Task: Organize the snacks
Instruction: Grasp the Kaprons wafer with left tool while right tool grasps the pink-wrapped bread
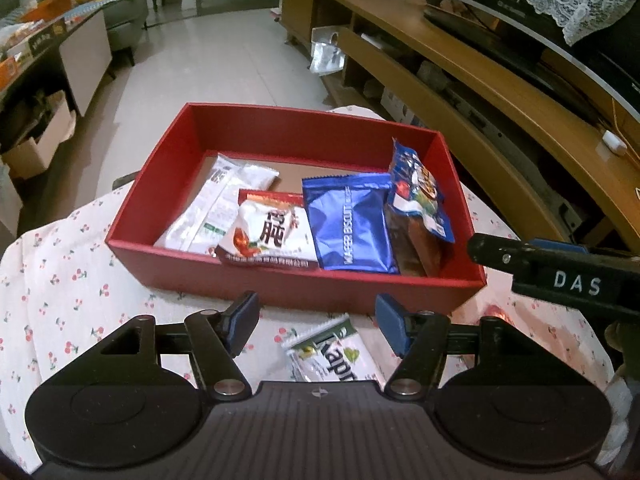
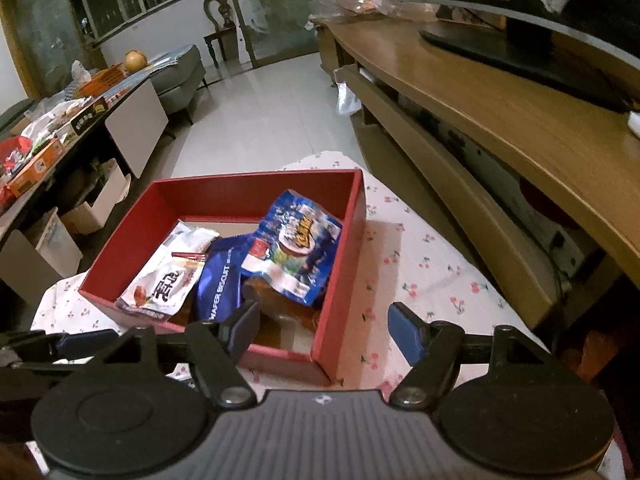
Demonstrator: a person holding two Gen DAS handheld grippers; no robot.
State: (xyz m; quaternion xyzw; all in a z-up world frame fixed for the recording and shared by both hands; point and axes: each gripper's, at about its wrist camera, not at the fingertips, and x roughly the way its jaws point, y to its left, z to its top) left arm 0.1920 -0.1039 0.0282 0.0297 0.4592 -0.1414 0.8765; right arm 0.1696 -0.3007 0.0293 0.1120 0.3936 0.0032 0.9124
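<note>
Cherry-print cloth covers the counter; five snacks already lie in the red box, one green-white packet remains outside, beneath the empty, half-spread left tool. Right tool gapes empty.

Left tool hides green-lettered packet's lower half.

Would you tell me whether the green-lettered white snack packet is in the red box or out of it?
Out: the packet lies on the cloth before the red box.
</note>
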